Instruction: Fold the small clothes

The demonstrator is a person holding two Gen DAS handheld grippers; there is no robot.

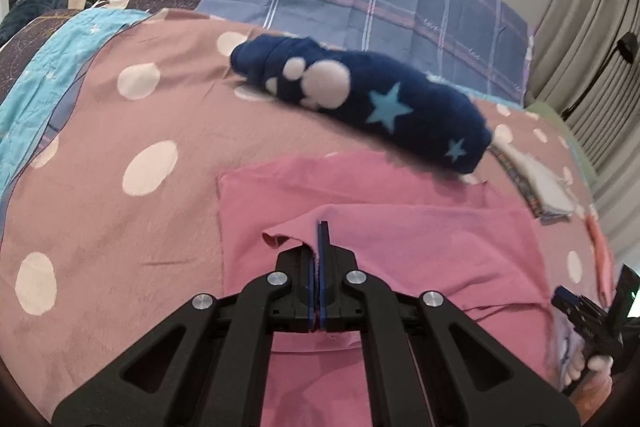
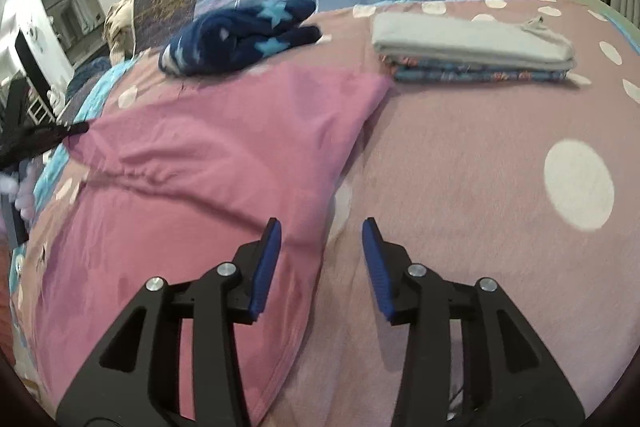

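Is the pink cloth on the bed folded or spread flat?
Partly folded. One layer of the pink cloth lies over another, and the left gripper, jaws shut, pinches its raised edge.
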